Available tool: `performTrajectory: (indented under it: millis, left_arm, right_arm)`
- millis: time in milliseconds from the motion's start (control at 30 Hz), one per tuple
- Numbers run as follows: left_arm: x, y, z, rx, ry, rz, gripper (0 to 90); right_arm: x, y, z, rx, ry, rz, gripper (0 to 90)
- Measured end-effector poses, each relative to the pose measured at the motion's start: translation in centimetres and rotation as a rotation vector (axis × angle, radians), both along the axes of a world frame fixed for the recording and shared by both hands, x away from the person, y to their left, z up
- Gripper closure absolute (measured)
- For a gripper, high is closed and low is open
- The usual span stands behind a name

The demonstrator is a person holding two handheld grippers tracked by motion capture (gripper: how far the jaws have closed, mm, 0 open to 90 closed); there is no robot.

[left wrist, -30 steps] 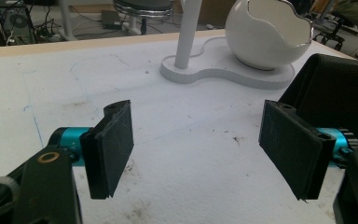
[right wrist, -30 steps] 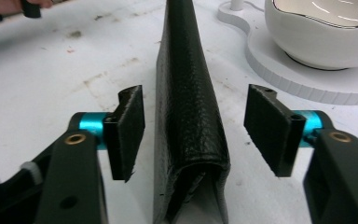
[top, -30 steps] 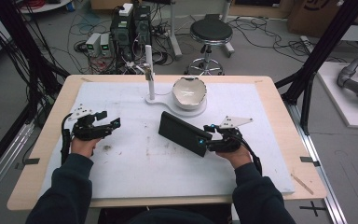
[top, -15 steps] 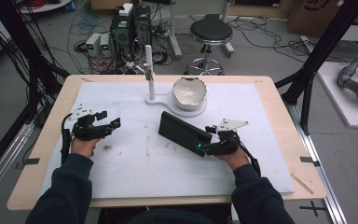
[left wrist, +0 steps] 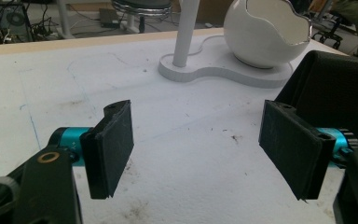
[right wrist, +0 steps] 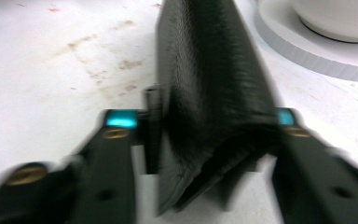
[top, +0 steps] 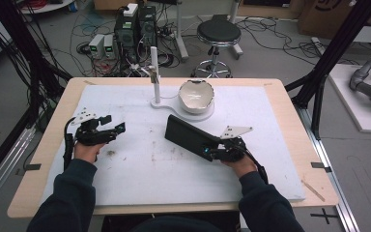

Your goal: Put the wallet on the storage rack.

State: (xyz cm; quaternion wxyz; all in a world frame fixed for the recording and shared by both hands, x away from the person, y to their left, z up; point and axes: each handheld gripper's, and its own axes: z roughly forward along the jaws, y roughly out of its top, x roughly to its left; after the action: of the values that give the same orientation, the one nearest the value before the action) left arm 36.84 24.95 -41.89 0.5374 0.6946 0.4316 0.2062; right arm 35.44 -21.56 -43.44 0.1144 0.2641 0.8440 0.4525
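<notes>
Right gripper (top: 217, 151) pinches 1 end of the black textured leather wallet (top: 189, 137); a 1-end hold risks slippage. Left gripper (top: 110, 130) spread, empty, near the table's left edge.

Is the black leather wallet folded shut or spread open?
Folded shut: the black leather wallet shows doubled layers at its near edge, clamped between the right gripper fingers.

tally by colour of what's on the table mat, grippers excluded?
Black: 1, the flat black textured leather-like case, clamped in the right gripper.
White: 2, the white cracked-egg-shaped bowl and the white flat base with upright post under it.
Total: 3
</notes>
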Motion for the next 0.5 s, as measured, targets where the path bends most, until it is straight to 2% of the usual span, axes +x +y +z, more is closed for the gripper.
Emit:
performTrajectory:
  millis: [133,200,233,300,500]
  left_arm:
    - [0.0,0.1,0.0,0.001,0.002,0.002,26.3]
    - [0.0,0.0,0.0,0.001,0.003,0.002,26.3]
    - [0.0,0.0,0.0,0.001,0.003,0.002,26.3]
    - [0.0,0.0,0.0,0.002,0.002,0.001,26.5]
    - [0.0,0.0,0.0,0.002,0.002,0.001,26.6]
  right_arm:
    - [-0.2,-0.1,0.5,0.041,-0.016,0.024,73.1]
    - [-0.4,-0.4,1.1,0.086,-0.031,0.019,73.0]
    - [-0.4,-0.4,1.1,0.086,-0.031,0.019,73.0]
    - [-0.5,-0.7,1.8,0.119,-0.061,0.009,73.0]
    - [-0.6,-1.1,2.6,0.178,-0.078,-0.016,72.6]
